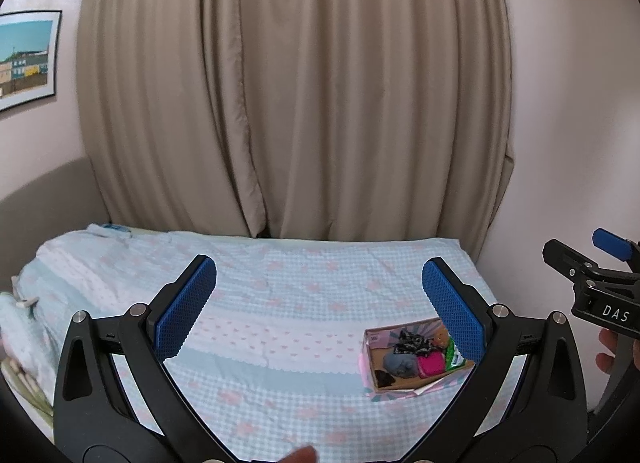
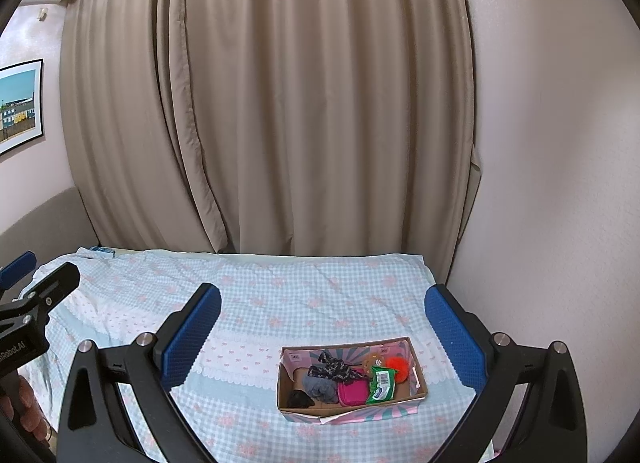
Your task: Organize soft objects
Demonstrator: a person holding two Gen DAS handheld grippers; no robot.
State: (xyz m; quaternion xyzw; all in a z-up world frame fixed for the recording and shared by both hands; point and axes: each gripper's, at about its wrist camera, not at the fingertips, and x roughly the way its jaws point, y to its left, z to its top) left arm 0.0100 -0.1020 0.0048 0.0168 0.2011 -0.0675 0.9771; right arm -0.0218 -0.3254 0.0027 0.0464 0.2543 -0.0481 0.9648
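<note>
step: both grippers hovering above the bed [image 2: 320, 295], nothing being handled; items look to be sitting in the box [image 2: 352, 409] already, so probably the very start or the very end, can't tell which
how to do it well: if pulling items out, come down over the box with fingers still wide, take one loose item at a time, pinch the cloth bulk not the cardboard wall; green packet [image 2: 382, 381] is slick, grip its middle
box location: lying ahead of and below the right gripper [image 2: 322, 337], between its fingers, nearer the right one; in left view sitting against the left gripper [image 1: 320, 303] right finger
box contents: grey cloth [image 2: 318, 385], pink pouch [image 2: 354, 393], dark patterned fabric [image 2: 334, 369], orange fluffy ball [image 2: 398, 365]
left fingers: spread wide, holding nothing, touching nothing
right fingers: spread wide, holding nothing, touching nothing
</note>
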